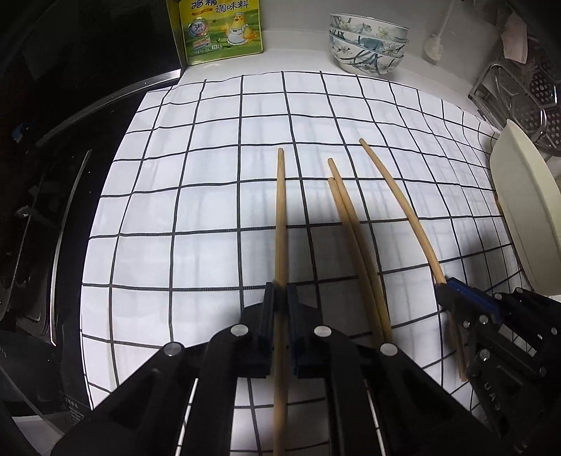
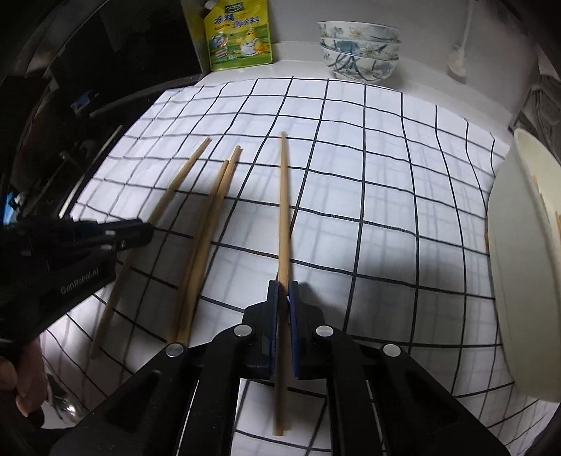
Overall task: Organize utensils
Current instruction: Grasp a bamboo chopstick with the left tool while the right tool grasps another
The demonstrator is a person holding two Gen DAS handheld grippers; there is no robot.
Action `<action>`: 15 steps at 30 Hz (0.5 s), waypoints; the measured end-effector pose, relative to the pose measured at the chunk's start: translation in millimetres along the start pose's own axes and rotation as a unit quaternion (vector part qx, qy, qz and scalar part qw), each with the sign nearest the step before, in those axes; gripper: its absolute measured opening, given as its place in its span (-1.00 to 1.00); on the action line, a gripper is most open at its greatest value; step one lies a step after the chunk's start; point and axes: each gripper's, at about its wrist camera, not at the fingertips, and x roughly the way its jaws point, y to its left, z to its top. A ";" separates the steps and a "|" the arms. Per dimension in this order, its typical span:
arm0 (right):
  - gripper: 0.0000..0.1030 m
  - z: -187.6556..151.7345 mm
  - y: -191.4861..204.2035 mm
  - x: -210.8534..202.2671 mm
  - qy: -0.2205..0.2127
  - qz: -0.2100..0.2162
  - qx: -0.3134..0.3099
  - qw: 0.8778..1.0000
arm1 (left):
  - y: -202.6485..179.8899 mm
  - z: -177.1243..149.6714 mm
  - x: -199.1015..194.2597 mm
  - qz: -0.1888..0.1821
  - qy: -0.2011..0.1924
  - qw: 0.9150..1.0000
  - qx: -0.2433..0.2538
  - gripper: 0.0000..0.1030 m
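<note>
Several bamboo chopsticks lie on a white checked cloth (image 1: pixel 210 175). In the left wrist view my left gripper (image 1: pixel 280 291) is shut on one chopstick (image 1: pixel 280 210), which runs straight ahead between the pads. At the right, my right gripper (image 1: pixel 442 283) is shut on another chopstick (image 1: pixel 396 189). Two loose chopsticks (image 1: pixel 350 224) lie side by side between the held ones. In the right wrist view my right gripper (image 2: pixel 284 286) clamps its chopstick (image 2: pixel 284 196). The left gripper (image 2: pixel 149 228) holds the leftmost chopstick (image 2: pixel 182 175), and the loose pair (image 2: pixel 210 224) rests on the cloth.
A cream dish (image 2: pixel 519 280) stands at the cloth's right edge, with a metal rack (image 1: pixel 519 94) behind it. Stacked floral bowls (image 1: pixel 368 45) and a yellow seasoning pouch (image 1: pixel 217 31) stand at the back. A dark stove (image 1: pixel 52 175) borders the left. A spoon (image 2: pixel 65 408) lies near a hand (image 2: pixel 17 379).
</note>
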 end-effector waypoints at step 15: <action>-0.88 19.2 -22.8 -79.0 -0.074 0.007 0.060 0.995 | -29.1 28.7 -60.1 -0.027 -0.048 0.997 0.052 -0.85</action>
